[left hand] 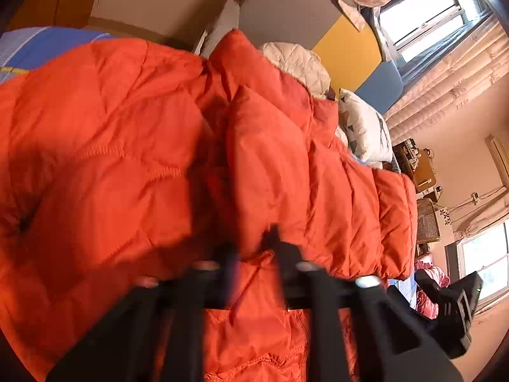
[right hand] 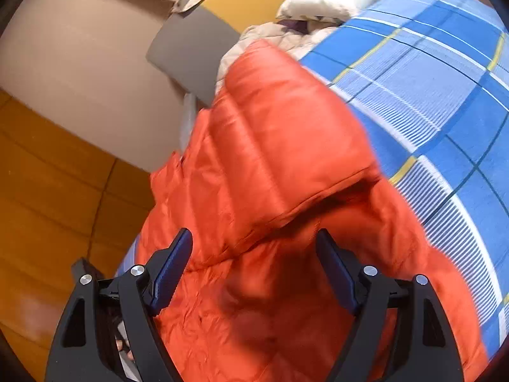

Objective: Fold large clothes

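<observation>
One puffy orange quilted down jacket (left hand: 152,133) fills the centre of both views, rumpled on a bed with a blue plaid sheet (right hand: 429,89); the left gripper (left hand: 254,248) jaws pinch a fold of it, blurred; the right gripper (right hand: 254,251) jaws stand wide above it; one white patterned pillow (left hand: 366,127) lies right of centre.

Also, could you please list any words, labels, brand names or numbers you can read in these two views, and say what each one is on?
None can be read in either view.
The orange quilted down jacket shows only stitching, no visible label or logo.
The white printed pillow carries a pattern, not lettering.
The blue checked bed sheet bears only stripes.
The cluttered shelf items are too small and blurred to read.
</observation>
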Available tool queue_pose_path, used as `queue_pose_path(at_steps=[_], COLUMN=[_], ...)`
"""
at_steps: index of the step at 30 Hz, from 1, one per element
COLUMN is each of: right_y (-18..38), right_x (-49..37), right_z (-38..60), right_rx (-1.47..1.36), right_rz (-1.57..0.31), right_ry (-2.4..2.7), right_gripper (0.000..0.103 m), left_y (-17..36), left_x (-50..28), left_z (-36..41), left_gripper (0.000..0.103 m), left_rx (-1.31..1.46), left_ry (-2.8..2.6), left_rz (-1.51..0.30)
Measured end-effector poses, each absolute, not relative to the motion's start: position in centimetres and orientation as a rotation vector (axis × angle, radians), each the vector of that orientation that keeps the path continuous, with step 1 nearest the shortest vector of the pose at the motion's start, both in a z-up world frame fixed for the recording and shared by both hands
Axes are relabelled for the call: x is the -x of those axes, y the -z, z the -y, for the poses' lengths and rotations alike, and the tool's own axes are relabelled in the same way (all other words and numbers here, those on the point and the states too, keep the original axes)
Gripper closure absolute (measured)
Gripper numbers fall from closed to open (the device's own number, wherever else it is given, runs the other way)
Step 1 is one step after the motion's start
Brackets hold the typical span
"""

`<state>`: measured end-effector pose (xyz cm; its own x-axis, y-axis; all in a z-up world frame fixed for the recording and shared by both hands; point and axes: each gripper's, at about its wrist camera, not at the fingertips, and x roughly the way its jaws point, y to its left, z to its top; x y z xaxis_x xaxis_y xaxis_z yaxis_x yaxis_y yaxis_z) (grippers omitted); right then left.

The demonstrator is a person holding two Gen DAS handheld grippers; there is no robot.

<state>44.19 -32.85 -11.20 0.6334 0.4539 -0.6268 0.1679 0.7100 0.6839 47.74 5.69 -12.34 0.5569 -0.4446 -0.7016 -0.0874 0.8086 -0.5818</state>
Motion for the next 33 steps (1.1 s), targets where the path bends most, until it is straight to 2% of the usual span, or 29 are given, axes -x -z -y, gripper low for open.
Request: queue_pose_path(at_steps=[5,9,15,19,20,21,23,27,33], right_y=[11.1,11.2,9.5,9.0,9.6,11.2,12.4,10.8,9.6], right_x=[-45.5,-45.7,-44.7,-47.4,-47.8,-49.2,-50.0,-48.8,-44.6], right_z=[32.6,31.5,28.5,28.0,28.0,27.8,27.6,26.6,24.7], right_rx=[-0.822,-0.816,-0.684,-0.613,-0.605,-0.593,-0.559,-0.521,-0.504], right_rz=[-0.861,-0.898,-0.926,-0.924,-0.956,-1.036,-1.070,-1.034,-0.990], right_ry=[-0.200,-0.232,-0.321,-0.254,-0.225,-0.199,-0.182,-0.195,-0.244], right_gripper=[0.024,0.024,0.024,0.024,0.024,0.024,0.024,0.024,0.021], left_y=[10.0,10.0,10.6,11.2,11.4,11.7,12.3,11.3,10.1], left_x=[-46.7,-46.3,-45.4,-45.6,-45.8,-45.9,-45.8,-43.7,-38.1], left_z=[-7.4,-8.7,-10.2,-10.6,-10.7,-10.8,-11.2,-12.0,-14.7], left_gripper=[0.097,0.097,0.097,0.095,0.093,0.085,0.077,0.047,0.045], left_rx=[0.565,0.527,0.513,0.505,0.499,0.492,0.485,0.478,0.561], left_ry=[0.193,0.138,0.065,0.039,0.027,0.009,-0.012,-0.038,-0.064], left_rz=[-0.896,-0.910,-0.915,-0.934,-0.937,-0.944,-0.958,-0.910,-0.854])
